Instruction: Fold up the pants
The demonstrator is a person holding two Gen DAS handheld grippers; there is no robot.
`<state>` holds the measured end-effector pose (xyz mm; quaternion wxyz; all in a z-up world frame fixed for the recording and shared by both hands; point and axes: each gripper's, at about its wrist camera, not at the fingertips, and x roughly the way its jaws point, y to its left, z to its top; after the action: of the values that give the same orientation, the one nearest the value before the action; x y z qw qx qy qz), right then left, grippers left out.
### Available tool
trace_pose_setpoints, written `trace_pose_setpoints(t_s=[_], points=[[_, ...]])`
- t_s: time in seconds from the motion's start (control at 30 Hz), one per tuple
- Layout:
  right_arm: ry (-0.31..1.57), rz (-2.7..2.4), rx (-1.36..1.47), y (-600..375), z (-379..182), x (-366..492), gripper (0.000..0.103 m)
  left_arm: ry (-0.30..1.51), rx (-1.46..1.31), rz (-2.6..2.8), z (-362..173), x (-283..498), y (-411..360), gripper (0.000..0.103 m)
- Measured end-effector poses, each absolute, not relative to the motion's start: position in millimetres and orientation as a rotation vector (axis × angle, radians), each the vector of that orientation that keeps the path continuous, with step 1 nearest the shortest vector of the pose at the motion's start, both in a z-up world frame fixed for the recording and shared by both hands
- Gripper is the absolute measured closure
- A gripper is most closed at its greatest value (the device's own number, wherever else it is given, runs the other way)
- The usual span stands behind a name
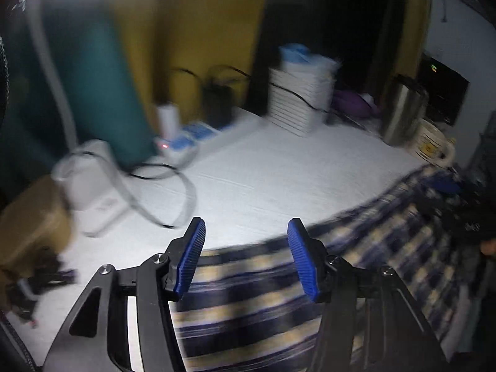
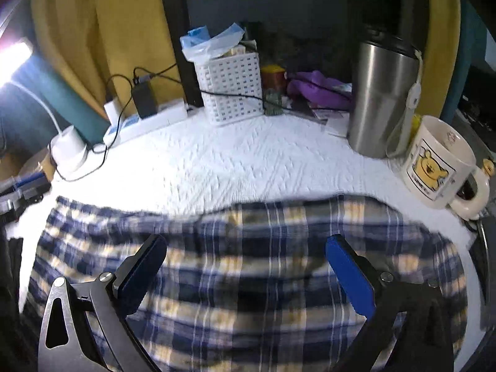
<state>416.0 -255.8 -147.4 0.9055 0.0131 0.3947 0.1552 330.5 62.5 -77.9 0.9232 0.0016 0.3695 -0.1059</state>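
Note:
The blue, black and cream plaid pants [image 2: 248,279] lie flat along the near edge of the white quilted surface [image 2: 232,161]. Their far edge runs roughly straight from left to right. My right gripper [image 2: 246,241] hovers over the middle of the cloth with its jaws wide apart and nothing between the pads. In the left wrist view the pants [image 1: 248,310] stretch away to the right. My left gripper [image 1: 246,226] stands open above their left end, with its blue pads [image 1: 192,257] clear of the fabric. This view is blurred.
Along the back stand a white perforated basket [image 2: 231,90], a steel tumbler [image 2: 381,99], a bear mug [image 2: 434,167] and a purple cloth [image 2: 319,88]. A power strip with plugs and cables [image 2: 145,124] and a white lamp base [image 2: 68,150] sit at the back left.

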Motion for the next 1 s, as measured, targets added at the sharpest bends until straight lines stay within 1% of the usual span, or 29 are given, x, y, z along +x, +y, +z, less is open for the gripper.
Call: trace_pose_setpoints(t_s=[0.2,0.37,0.57,0.8,1.0], points=[[0.935,0.288,0.09,-258,-183,448,0.0,0.886,-0.014,-0.277,-114,362,26,0.048],[0.916,0.281,0.059,-256,-185,452,0.0,0.918,0.017,-0.227,-129,372,24,0.048],[0.903,0.259,0.068,-271,-176,435,0.0,0.9,0.012,-0.197,-115,368,28,0.048],[0.888,0.205,0.038,-295,-169,394,0.0,0.845,0.019,-0.257,-86,324,9,0.048],[0.898,0.191,0.025,-306,-174,371,0.0,0.859,0.009,-0.293,-88,295,-14,0.048]])
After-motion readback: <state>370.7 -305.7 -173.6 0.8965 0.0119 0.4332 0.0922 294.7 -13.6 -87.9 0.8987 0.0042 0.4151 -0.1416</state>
